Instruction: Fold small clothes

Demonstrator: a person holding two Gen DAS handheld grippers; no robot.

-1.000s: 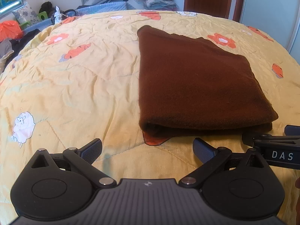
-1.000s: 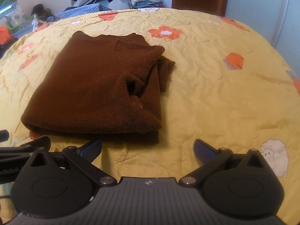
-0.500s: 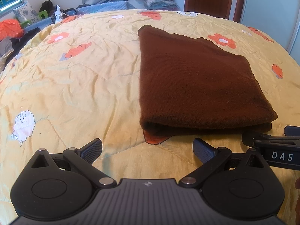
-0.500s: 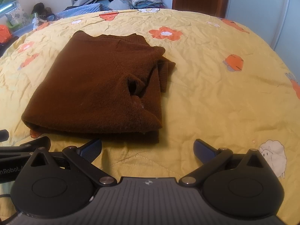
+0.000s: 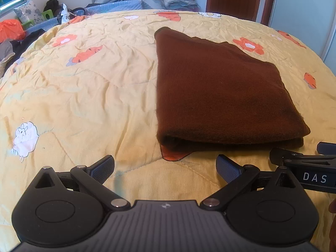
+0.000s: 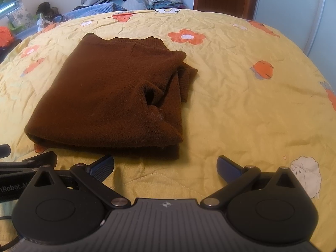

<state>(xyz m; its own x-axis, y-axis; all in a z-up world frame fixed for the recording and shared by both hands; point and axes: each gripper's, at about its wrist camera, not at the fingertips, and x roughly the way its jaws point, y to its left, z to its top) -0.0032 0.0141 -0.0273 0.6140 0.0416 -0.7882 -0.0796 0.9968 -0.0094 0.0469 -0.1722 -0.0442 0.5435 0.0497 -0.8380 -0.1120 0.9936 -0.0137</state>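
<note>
- Left wrist view: the left tongs (image 5: 165, 168) are spread wide and hold nothing; both pads hang just above the yellow quilted bed cover with orange flowers and white sheep (image 5: 84, 96).
- The folded dark brown knitted garment (image 5: 220, 92) lies on the bed ahead of these tongs and to their right. Its rolled near edge is just beyond the right pad, not touching it.
- The long axis of the garment runs away from the camera, toward the far edge of the bed. The left side is one straight closed fold.
- At the right border the black body of the right tongs (image 5: 304, 163) shows, close to the near right corner of the garment.
- Right wrist view: the right tongs (image 6: 165, 168) are also fully spread and empty, above the bed cover.
- Here the garment (image 6: 109, 96) lies ahead and to the left; its near edge is just beyond the left pad. The right side is loose, with a ribbed sleeve end (image 6: 187, 82) and a small open pocket of cloth sticking out.
- Part of the left tongs (image 6: 27, 163) shows at the left border.
- Judgement: both tongs stand at the near edge, one by each near corner. The garment looks nearly folded. If one more fold comes, the near edge goes to the far edge, and the untidy right side belongs to the right tongs.
</note>
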